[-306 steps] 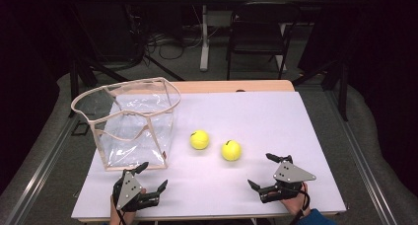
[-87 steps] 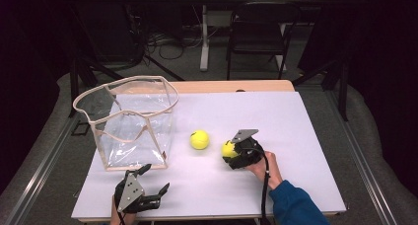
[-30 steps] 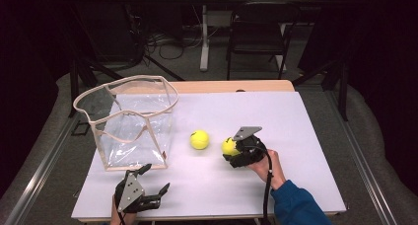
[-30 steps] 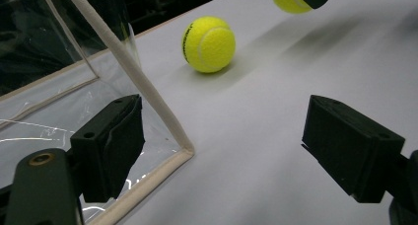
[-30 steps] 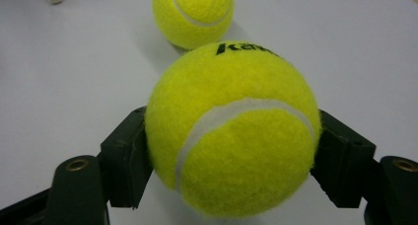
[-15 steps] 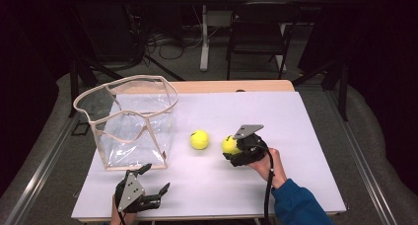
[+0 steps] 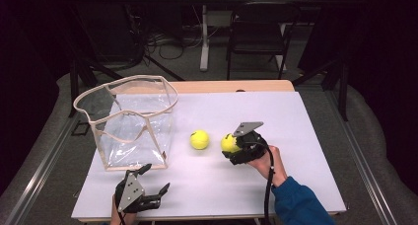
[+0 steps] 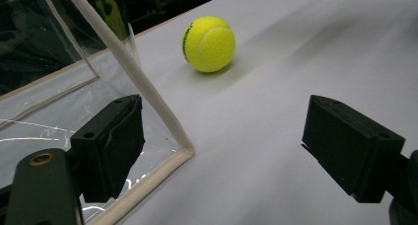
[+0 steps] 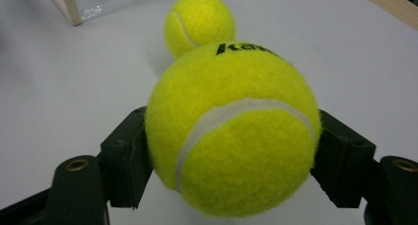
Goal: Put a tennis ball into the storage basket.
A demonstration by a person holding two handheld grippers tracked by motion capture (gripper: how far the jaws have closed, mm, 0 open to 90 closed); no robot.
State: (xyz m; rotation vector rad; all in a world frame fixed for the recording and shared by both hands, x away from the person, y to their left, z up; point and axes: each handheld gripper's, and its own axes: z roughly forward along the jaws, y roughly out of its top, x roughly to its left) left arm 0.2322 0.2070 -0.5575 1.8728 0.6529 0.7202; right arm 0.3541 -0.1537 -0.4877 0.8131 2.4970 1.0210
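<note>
Tennis ball (image 9: 231,131) is sitting clenched between the right tongs (image 7: 235,147) just above the white bench (image 7: 305,116), seemingly so it can be carried to the clear bin (image 7: 129,121), while the left tongs (image 7: 145,188) are resting released nearby, leaving the other ball (image 7: 199,139) free.

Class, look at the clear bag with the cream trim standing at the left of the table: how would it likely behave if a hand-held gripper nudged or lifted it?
The clear bag looks like thin film, creased and sagging, so it would probably flex rather than stay stiff. It appears empty, so likely light and apt to slide or tip when pushed.
</note>
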